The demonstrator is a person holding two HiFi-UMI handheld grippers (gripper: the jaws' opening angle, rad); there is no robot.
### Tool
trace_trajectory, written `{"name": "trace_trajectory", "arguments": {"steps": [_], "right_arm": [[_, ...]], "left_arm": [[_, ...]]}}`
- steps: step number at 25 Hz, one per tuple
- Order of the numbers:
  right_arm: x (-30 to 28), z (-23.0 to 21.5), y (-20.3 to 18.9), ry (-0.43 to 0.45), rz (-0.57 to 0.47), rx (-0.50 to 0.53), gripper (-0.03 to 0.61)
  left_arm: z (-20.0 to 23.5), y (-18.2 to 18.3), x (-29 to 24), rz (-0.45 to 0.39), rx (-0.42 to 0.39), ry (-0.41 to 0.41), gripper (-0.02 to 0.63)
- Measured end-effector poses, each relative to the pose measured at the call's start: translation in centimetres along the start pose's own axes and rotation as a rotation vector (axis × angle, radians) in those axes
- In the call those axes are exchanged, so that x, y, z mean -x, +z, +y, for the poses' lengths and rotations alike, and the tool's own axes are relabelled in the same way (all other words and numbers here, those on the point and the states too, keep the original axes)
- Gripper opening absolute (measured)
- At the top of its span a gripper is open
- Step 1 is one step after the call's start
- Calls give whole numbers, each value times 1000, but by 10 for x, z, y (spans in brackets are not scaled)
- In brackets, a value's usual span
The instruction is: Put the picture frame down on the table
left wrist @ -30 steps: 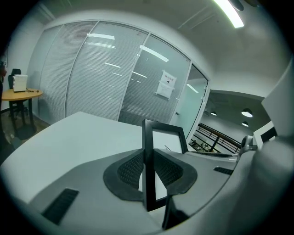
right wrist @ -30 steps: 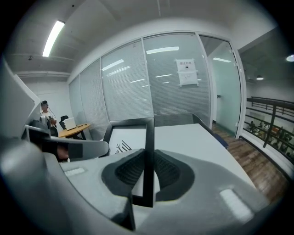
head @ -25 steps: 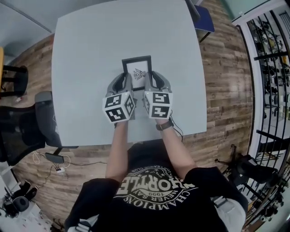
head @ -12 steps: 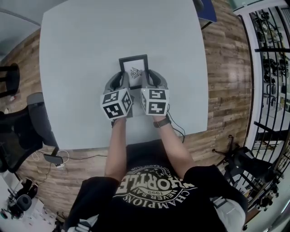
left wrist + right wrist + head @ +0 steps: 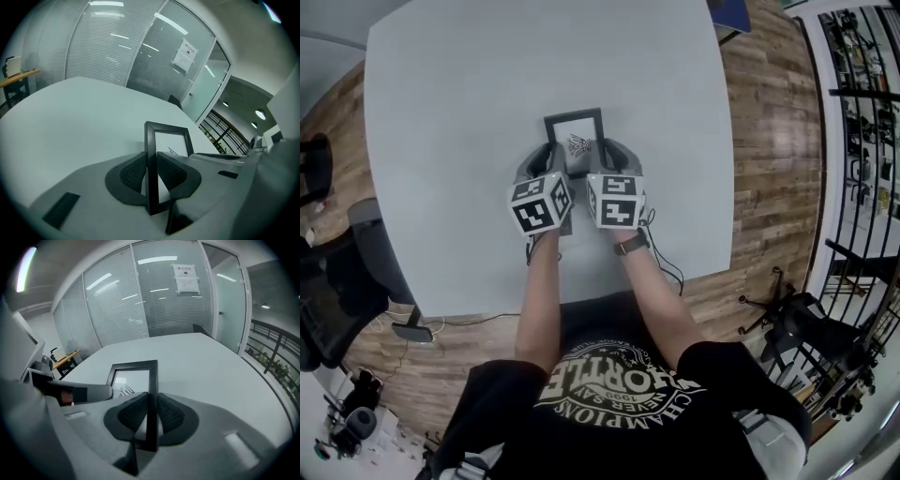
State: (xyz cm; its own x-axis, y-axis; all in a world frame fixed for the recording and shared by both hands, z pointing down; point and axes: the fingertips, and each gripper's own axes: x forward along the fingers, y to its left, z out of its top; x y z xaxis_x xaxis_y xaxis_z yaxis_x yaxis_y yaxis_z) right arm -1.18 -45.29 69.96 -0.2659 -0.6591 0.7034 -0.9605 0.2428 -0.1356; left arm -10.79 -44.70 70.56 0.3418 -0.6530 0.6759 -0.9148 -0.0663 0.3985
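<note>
The left gripper (image 5: pixel 547 161) and the right gripper (image 5: pixel 607 157) are side by side over the middle of the table (image 5: pixel 459 103), and both are closed on the picture frame (image 5: pixel 575 129). In the left gripper view the left gripper (image 5: pixel 151 174) has its jaws nearly together, with only the left bar of the picture frame (image 5: pixel 168 140) between them. The dark ribbed pads (image 5: pixel 132 172) press on this bar from the outer side and from the inner side. In the right gripper view the same is seen mirrored: the right gripper (image 5: pixel 151 417) is clamped on the right bar of the picture frame (image 5: pixel 133 376), and its pads (image 5: pixel 171 416) touch the bar on both sides. The frame is black, and the white sheet inside it carries a small dark drawing. In the head view its face is turned upward, its far end comes out beyond the two grippers, and its near end is hidden under them. It is about in the centre of the grey table, well apart from every edge. Whether the frame touches the table or is held just above it, I cannot tell. The person's forearms (image 5: pixel 542 300) reach over the near edge of the table to the grippers.
</note>
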Motion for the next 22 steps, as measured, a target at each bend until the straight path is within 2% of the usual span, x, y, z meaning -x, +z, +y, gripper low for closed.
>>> {"name": "trace_trajectory", "arguments": {"steps": [11, 18, 22], "right_arm": [[-31, -9, -19, 21, 83, -52, 63], [-37, -13, -20, 5, 77, -42, 64], [-40, -8, -21, -6, 92, -10, 71]], "left_arm": [[12, -16, -30, 73, 3, 34, 74], [13, -18, -39, 73, 4, 39, 74], [14, -16, -38, 70, -27, 38, 74]]}}
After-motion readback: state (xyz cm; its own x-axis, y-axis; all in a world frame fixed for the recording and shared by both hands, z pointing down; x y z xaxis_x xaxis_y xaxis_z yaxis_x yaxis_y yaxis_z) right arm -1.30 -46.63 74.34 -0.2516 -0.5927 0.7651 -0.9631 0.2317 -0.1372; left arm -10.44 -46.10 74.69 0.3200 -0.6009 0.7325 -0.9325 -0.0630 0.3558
